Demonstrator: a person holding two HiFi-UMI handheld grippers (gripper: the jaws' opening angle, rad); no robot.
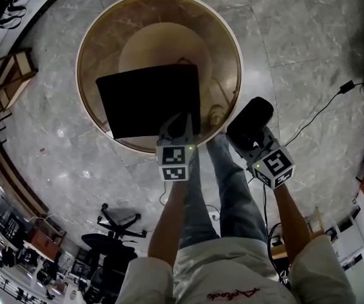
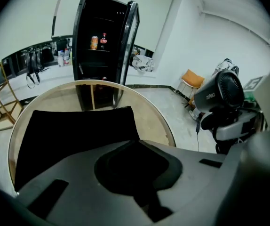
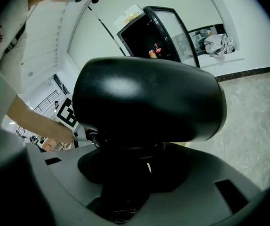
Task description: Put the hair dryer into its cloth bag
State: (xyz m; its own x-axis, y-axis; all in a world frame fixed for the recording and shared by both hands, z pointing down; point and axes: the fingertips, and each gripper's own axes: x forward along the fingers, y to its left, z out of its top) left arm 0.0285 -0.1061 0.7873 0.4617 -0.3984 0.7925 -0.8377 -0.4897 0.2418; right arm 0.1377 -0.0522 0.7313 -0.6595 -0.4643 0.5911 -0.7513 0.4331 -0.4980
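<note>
1. Bare forearms (image 1: 169, 227) reach down from the camera, each holding one gripper.
2. Left gripper (image 1: 177, 120): its fingers look clenched on the near right edge of the black cloth bag (image 1: 147, 100). The bag lies flat on the round desk (image 1: 87, 49).
3. Right gripper (image 1: 248, 141): its fingers are grasping the black hair dryer (image 1: 250, 120) by its handle. The dryer is held over the floor (image 1: 309, 62), just beside the desk's right rim, near the bag but not in it.
4. Likely risks:
   - The bag is pinched at one spot only, so its mouth may stay flat and the dryer could shove the cloth across the desk.
   - The dryer's heavy head could swivel in the fingers.
5. Count: two grippers, one hair dryer, one cloth bag, one desk.
</note>
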